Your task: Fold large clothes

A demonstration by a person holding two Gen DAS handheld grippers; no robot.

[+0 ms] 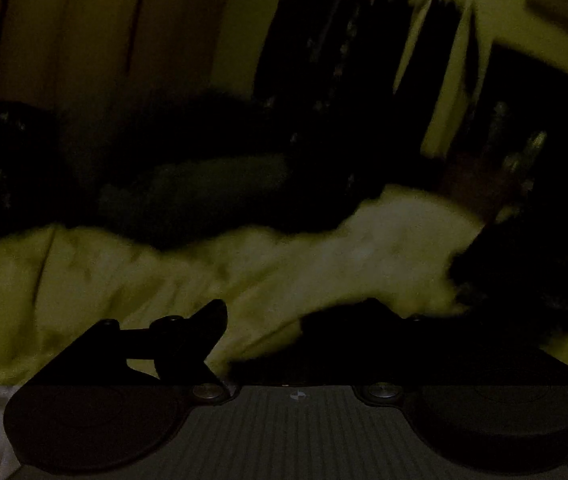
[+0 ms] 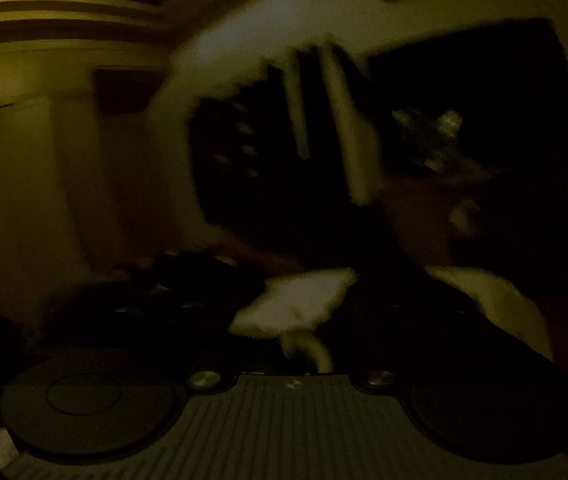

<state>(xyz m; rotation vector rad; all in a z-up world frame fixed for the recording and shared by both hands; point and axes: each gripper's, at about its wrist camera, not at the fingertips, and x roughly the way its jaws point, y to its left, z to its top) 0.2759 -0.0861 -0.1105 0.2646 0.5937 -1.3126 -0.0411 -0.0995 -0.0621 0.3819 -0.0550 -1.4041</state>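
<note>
Dim, blurred | pale crumpled cloth (image 1: pixel 243 272) beneath dark garment (image 1: pixel 211 184) | left tool (image 1: pixel 292 332) spread, empty | right tool (image 2: pixel 296 320) jaw state unclear | cloth: soft, wrinkled

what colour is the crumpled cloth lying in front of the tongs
Pale, whitish-yellow in this dim light; the cloth shows best in the left wrist view.

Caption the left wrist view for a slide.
Dim, blurred view: the left gripper over a crumpled pale cloth.
</note>
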